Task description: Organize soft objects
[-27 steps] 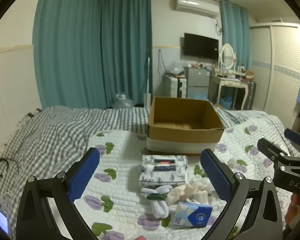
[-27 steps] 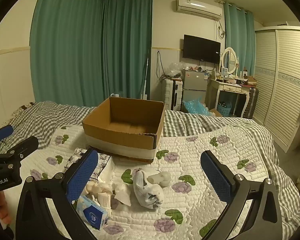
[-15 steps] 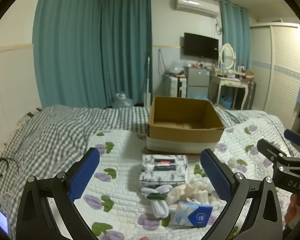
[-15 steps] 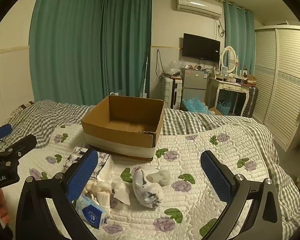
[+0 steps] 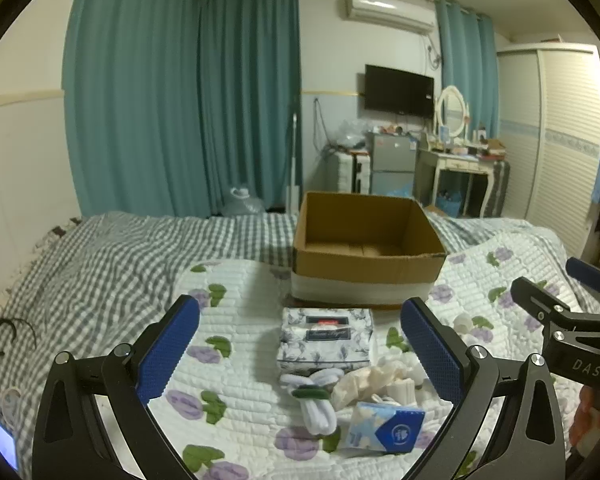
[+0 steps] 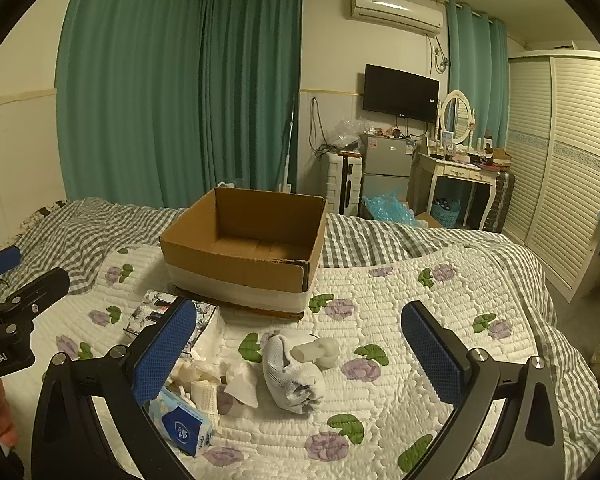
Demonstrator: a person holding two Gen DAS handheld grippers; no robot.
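- White letters "DAS" are showing on the right claw's black frame at 3 o'clock in the left wrist view; "Robot.AI" is reading on the left claw's frame at 9 o'clock in the right wrist view.
- The blue tissue pack [image 5: 386, 427] is carrying a round white logo, its characters too small to read.
- The floral tissue packet [image 5: 326, 338] is bearing a red and a dark label, both unreadable.
- The left claw [image 5: 300, 354] is gaping wide and gripping nothing, hanging above the quilt [image 5: 236, 376].
- The right claw [image 6: 300, 354] is also standing wide and empty.
- Rolled white socks [image 5: 316, 398] are lying just beside the blue tissue pack, at 6 o'clock from the cardboard box [image 5: 366, 254].
- A grey-white sock bundle [image 6: 294, 374] is lying between the right claw's fingers [image 6: 164, 354] in that view, not touching them.
- The cardboard box is sitting open on the bed, at 12 o'clock from the pile.
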